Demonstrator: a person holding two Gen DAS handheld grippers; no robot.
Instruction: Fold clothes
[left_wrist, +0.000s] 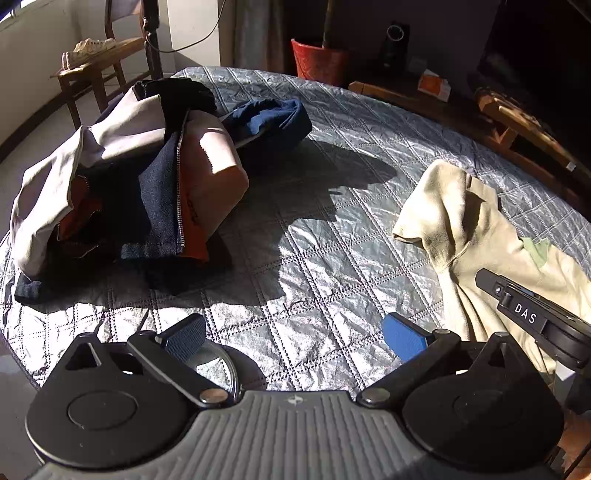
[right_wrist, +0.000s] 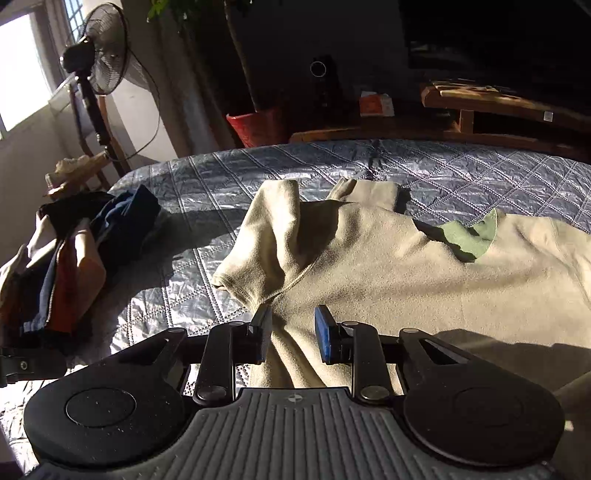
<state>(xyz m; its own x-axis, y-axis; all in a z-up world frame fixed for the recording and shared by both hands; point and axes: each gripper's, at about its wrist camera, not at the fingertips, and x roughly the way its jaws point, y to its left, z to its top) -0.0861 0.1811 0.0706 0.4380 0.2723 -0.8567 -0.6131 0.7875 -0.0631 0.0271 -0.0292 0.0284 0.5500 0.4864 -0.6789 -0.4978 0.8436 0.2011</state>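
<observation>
We have the beige shirt (right_wrist: 369, 266) spread over the right side of the quilted table (left_wrist: 325, 236), laid out flat because it is the piece up for folding. Its near-left sleeve (right_wrist: 266, 236) stands bunched and humped instead of lying flat, so it needs straightening first. Our right gripper (right_wrist: 291, 332) sits low at the shirt's near edge, just below that sleeve's seam. Its jaws stand partly apart with a ridge of cloth between them; the left pad touches the fabric, the blue right pad stands clear, so nothing is pinched, as we read it. Our left gripper (left_wrist: 295, 338) hovers over bare quilt, released and wide, gripping nothing. We judge it waits there to catch the other side once the right has a hold. Far left, the pile (left_wrist: 129, 184) of jeans, pale cloth and dark tops sits heaped well apart from the shirt, presumably parked out of the way so the folding area stays free.
</observation>
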